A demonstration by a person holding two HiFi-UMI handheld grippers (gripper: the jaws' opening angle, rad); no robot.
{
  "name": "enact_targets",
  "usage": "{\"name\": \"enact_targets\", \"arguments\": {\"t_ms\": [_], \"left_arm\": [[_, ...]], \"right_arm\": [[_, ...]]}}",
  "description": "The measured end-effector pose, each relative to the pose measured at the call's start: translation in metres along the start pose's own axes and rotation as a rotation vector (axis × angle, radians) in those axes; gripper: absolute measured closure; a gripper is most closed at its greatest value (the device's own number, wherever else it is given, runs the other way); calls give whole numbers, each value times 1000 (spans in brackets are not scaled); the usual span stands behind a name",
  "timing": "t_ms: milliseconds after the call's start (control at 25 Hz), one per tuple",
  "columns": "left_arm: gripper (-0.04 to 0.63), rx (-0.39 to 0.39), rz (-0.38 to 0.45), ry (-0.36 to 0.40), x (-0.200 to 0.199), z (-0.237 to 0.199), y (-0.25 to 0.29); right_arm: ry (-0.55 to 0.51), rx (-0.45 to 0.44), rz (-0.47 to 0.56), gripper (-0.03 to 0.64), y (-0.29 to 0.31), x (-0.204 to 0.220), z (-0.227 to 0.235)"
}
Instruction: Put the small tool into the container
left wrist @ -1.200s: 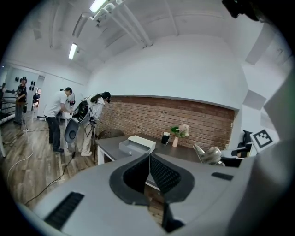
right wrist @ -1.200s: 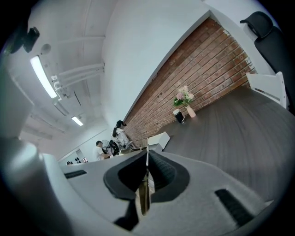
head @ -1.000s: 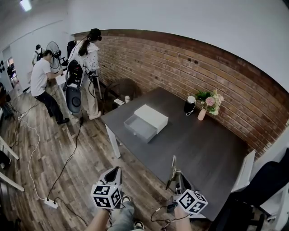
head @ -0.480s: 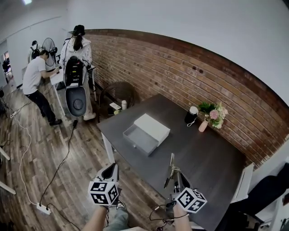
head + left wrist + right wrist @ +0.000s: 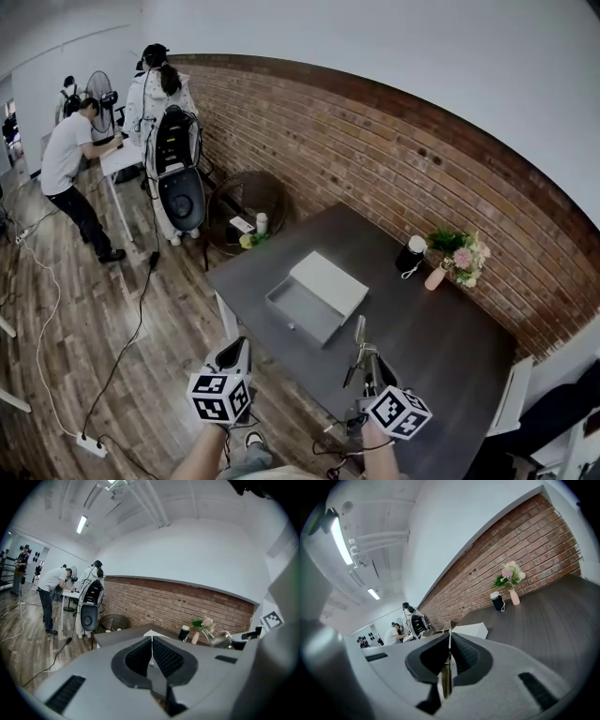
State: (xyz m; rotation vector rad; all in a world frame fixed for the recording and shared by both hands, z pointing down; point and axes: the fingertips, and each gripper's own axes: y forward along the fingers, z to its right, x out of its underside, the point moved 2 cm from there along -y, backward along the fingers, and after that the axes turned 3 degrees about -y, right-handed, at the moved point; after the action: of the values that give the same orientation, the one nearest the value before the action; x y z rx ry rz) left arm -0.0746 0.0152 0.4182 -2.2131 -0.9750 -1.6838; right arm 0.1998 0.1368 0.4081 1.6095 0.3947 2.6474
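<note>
A white box with its grey drawer (image 5: 302, 312) pulled open stands on the dark table (image 5: 441, 347); the box also shows in the right gripper view (image 5: 471, 629). My right gripper (image 5: 366, 363) hangs over the table's near edge, shut on a small thin metal tool (image 5: 359, 330) that sticks up past its tips. In the right gripper view that flat tool (image 5: 446, 677) sits clamped between the closed jaws (image 5: 450, 638). My left gripper (image 5: 235, 350) is over the floor, left of the table, shut with nothing in it (image 5: 151, 641).
A black cup (image 5: 410, 255) and a vase of flowers (image 5: 463, 258) stand at the table's far side by the brick wall. A round wicker table (image 5: 246, 200) is beyond the far corner. Two people (image 5: 73, 159) work at the back left. Cables and a power strip (image 5: 91, 444) lie on the floor.
Both grippers and the view have moved forward toward the table; the box and table edge lie closer. Both pairs of jaws stay closed, the tool still held.
</note>
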Motion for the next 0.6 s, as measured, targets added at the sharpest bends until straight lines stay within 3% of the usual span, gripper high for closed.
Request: {"name": "enact_targets", "arguments": {"t_ms": [600], "left_arm": [[586, 59, -19, -2, -35, -61, 87]], "right_arm": [[2, 66, 19, 606, 81, -5, -27]]}}
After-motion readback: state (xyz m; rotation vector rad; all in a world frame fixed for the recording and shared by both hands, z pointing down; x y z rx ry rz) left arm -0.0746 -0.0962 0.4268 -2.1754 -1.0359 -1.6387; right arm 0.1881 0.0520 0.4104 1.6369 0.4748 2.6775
